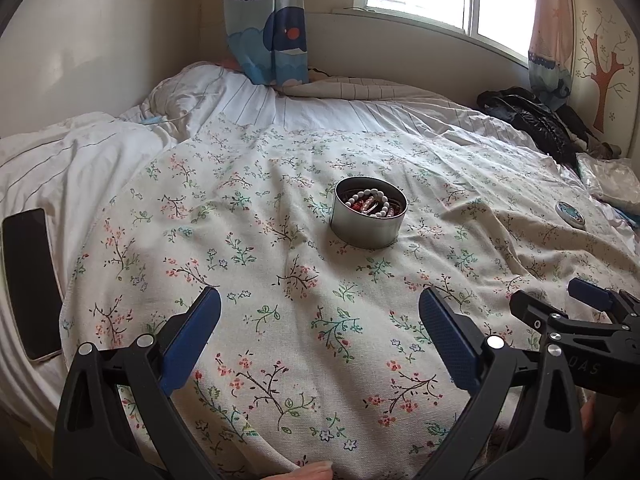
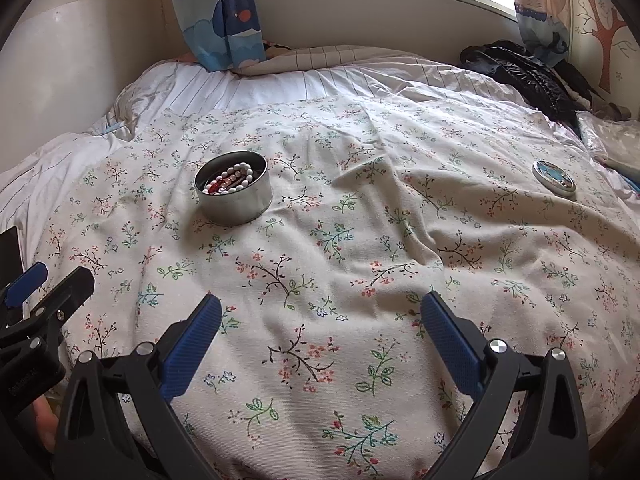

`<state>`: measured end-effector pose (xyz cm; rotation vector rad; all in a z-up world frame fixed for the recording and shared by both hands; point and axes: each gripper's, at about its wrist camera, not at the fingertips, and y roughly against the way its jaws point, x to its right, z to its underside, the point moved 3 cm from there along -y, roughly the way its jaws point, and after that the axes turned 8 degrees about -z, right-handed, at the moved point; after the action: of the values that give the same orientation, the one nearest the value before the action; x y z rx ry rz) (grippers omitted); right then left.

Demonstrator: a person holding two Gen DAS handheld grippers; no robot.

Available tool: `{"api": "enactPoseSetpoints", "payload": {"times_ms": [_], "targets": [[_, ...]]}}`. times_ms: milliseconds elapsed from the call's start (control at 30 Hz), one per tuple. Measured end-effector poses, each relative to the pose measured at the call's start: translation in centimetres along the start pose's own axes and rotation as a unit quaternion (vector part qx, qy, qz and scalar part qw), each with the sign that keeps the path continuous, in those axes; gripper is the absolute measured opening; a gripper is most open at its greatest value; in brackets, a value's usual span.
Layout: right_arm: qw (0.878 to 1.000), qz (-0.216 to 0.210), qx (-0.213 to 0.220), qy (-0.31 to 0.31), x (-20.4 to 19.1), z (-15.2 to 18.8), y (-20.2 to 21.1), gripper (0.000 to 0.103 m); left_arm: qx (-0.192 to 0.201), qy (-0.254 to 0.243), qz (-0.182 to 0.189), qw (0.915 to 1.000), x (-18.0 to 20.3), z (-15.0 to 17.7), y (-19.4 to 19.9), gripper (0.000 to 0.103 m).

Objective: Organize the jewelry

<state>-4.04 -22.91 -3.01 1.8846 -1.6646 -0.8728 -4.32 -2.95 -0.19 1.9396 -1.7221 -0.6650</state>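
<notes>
Metal tin (image 1: 368,213) at frame centre already holds the beads (image 1: 370,202) (lid (image 2: 554,181) apart, right), so capping comes next; left gripper (image 1: 320,334) and right gripper (image 2: 320,334) gape empty.

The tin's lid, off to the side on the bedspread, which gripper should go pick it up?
Right, probably. The lid lies far right of the open tin, on the right gripper side; the left gripper faces the tin. Both are open, empty.

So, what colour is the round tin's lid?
Silver rim, blue picture on the lid; right wrist view shows it best.
</notes>
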Motion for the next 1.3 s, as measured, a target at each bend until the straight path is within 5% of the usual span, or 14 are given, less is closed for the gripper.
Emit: {"api": "enactPoseSetpoints", "payload": {"times_ms": [1300], "targets": [[1.000, 0.001, 0.014, -0.004, 0.0, 0.0, 0.7, 0.096, -0.036, 0.025, 0.002, 0.9990, -1.2, 0.0, -1.3, 0.095]]}}
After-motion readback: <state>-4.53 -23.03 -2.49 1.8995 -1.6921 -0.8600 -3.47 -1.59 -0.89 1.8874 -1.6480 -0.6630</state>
